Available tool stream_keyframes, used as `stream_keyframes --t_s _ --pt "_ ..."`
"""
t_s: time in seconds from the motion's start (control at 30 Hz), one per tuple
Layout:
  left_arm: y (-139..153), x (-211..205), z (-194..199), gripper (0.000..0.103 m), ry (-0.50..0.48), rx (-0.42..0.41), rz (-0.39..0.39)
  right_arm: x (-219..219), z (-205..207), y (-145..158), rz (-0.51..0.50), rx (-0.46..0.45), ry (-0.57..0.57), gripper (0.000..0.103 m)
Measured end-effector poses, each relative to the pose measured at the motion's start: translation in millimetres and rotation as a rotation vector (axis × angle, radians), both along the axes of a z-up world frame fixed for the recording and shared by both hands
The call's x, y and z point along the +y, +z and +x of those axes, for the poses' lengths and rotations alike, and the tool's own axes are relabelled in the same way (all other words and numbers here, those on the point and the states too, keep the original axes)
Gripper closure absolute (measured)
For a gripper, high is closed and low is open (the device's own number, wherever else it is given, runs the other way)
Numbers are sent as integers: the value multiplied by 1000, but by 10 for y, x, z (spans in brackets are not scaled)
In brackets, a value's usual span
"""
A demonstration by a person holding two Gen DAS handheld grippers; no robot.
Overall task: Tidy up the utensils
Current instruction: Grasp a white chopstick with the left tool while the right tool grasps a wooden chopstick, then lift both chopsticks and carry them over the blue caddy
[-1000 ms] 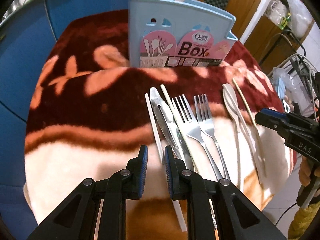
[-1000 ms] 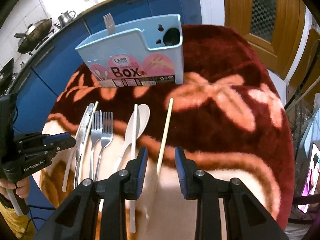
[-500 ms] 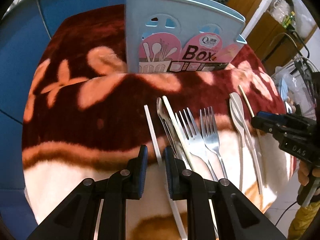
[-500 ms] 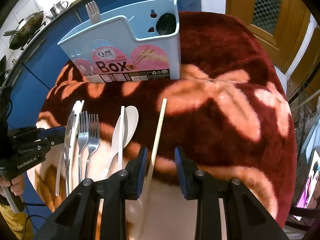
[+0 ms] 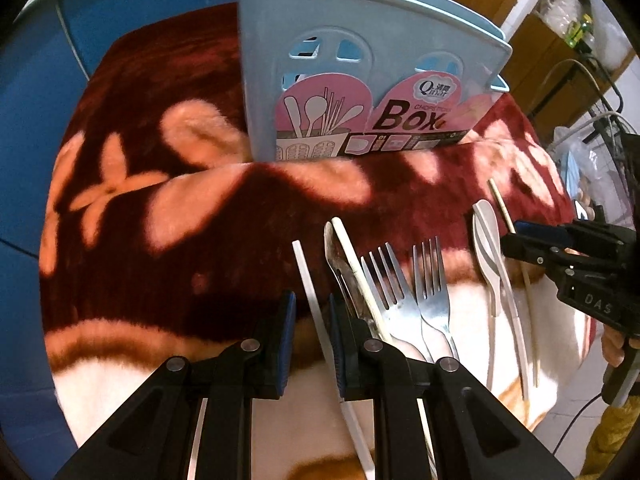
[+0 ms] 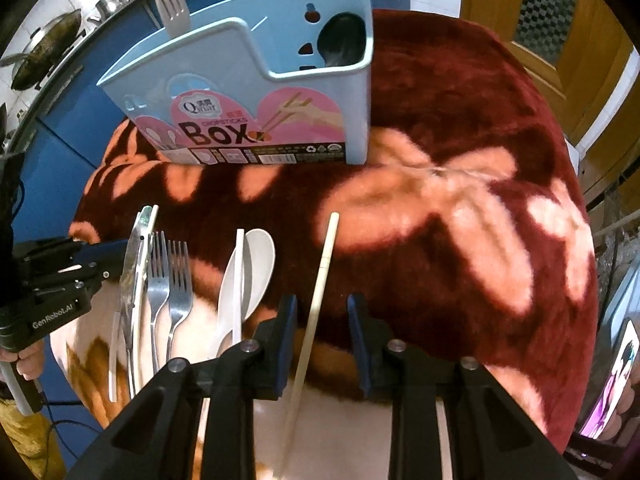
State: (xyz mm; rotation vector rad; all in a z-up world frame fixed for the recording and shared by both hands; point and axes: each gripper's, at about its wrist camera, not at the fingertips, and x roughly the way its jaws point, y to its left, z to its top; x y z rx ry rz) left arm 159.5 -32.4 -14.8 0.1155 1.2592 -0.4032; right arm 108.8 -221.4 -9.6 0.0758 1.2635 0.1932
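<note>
On the blanketed counter (image 6: pixel 440 240), far side, blue box (image 6: pixel 248 92) upright. Pick-up step: left tool (image 5: pixel 311 304) slightly open astride a white chopstick (image 5: pixel 302 264); right tool (image 6: pixel 322 304) just closing about a tan chopstick (image 6: pixel 326 252) (not yet pinched). Next: pinch, lift, drop into box.

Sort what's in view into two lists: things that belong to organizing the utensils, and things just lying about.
Belongs to the job:
- pale blue plastic utensil box
- two steel forks
- steel knife
- white plastic spoon
- white chopsticks
- cream chopstick
- left gripper
- right gripper

Just lying about:
- dark red floral blanket
- wok and kettle
- wooden door
</note>
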Motion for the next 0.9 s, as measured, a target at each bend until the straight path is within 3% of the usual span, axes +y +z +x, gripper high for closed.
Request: stream_keyframes --t_s 0.2,0.37,0.6,0.9 --pt "-14 23 13 94 15 -12 -20 3 21 0 8 -13 -12 88" --pt "31 183 -47 99 47 -25 -82 -147 -73 12 67 -52 -54 96" --pt "274 330 -234 99 76 -136 -155 -197 -276 196 167 -166 -88 97" --pt "748 417 -456 99 94 -349 -211 -148 -471 554 163 -394 -107 97"
